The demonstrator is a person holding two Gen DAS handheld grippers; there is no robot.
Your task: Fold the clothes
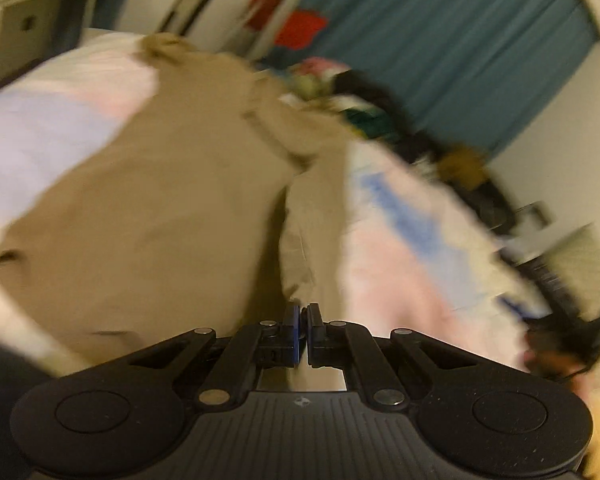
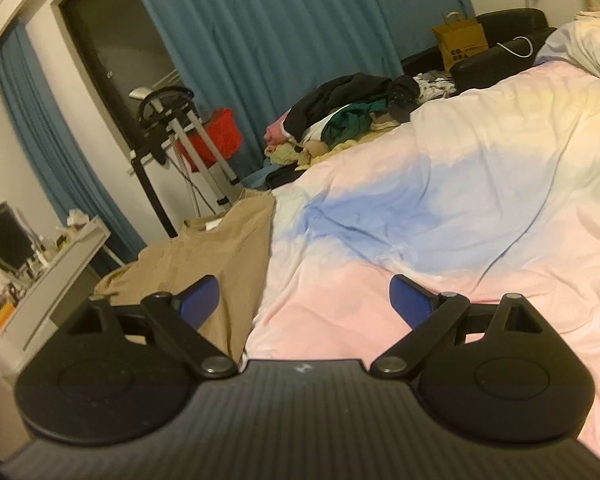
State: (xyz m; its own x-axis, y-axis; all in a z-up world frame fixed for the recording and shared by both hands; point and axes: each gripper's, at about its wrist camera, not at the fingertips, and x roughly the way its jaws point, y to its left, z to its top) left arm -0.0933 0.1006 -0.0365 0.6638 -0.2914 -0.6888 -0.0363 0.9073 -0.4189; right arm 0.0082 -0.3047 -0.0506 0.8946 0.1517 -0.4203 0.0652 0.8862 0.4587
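Right of the tan garment (image 2: 220, 256), the pastel duvet (image 2: 440, 240) lies bare and open. Beyond the garment's far end, a heap of clothes (image 2: 348, 120) blocks the duvet's edge; left of the garment stands a white shelf (image 2: 66, 260).

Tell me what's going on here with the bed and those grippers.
Someone is folding laundry on a bed with a pastel duvet. The left gripper is shut on a strip of the tan trousers, which lie spread across the duvet; that view is motion-blurred. The right gripper is open and holds nothing, above the duvet beside the trousers. A pile of unfolded clothes waits at the far edge of the bed.
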